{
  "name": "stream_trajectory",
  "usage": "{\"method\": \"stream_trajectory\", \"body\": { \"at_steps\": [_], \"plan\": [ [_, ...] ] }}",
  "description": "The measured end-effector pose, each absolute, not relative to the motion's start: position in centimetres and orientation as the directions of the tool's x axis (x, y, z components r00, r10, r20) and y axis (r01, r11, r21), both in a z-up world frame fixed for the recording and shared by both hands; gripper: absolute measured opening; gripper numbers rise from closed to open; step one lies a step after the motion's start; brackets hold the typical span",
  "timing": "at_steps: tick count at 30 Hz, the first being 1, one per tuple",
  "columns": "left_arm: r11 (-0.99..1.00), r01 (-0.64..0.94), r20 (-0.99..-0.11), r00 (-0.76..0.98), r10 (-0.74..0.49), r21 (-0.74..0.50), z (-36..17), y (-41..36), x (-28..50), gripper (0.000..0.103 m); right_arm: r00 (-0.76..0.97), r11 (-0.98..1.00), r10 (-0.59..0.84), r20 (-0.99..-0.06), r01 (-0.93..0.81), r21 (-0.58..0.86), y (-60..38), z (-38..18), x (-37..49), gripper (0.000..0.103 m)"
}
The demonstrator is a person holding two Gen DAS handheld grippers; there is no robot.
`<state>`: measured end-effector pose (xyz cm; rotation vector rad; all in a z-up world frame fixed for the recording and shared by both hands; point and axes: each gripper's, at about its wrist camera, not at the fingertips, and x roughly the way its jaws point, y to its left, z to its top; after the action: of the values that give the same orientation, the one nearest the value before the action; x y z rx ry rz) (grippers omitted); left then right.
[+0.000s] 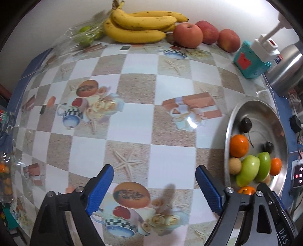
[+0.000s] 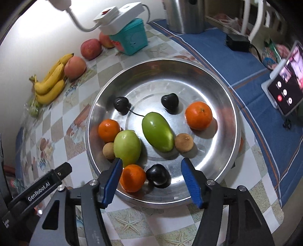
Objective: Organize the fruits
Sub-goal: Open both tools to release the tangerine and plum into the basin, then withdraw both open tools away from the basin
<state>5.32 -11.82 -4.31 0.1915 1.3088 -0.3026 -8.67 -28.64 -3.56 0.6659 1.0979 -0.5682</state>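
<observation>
A round steel tray (image 2: 223, 106) holds two green fruits (image 2: 157, 132), three oranges (image 2: 198, 115), two small brown fruits (image 2: 184, 142) and three dark fruits (image 2: 158, 177). My right gripper (image 2: 151, 164) is open over the tray's near edge, with an orange (image 2: 132, 177) and a dark fruit between its fingers, untouched. My left gripper (image 1: 154, 171) is open and empty over the checked tablecloth, left of the tray (image 1: 246, 106). Bananas (image 1: 140, 24) and three apples (image 1: 187, 35) lie along the far wall.
A teal box (image 1: 250, 62) with a white power strip (image 1: 267, 45) on it stands at the back right, beside a steel kettle (image 2: 185, 15). A clear bag with green fruit (image 1: 85, 34) lies left of the bananas. A phone on a stand (image 2: 284, 89) is right of the tray.
</observation>
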Motion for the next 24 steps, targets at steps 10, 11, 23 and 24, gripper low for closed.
{"method": "stream_trajectory", "body": {
  "at_steps": [10,11,23,24],
  "plan": [
    [0.952,0.306,-0.960,0.272,-0.070,0.017,-4.2,-10.3,5.2,0.103,0.374,0.735,-0.119,-0.920,0.656,0.172,-26.9,-3.2,-7.5,0.081],
    [0.951,0.308,-0.959,0.274,-0.067,0.022,-4.2,-10.2,5.1,0.103,0.374,0.742,-0.120,-0.920,0.650,0.168,-26.6,-3.2,-7.4,0.082],
    [0.954,0.292,-0.938,0.343,-0.041,0.065,-3.0,-7.1,2.5,0.103,0.409,0.795,-0.150,-0.900,0.591,0.136,-23.2,-2.3,-8.5,0.093],
    [0.955,0.289,-0.938,0.346,-0.034,0.072,-2.9,-6.8,2.2,0.103,0.407,0.797,-0.150,-0.901,0.589,0.133,-23.0,-2.4,-8.8,0.093]
  ]
}}
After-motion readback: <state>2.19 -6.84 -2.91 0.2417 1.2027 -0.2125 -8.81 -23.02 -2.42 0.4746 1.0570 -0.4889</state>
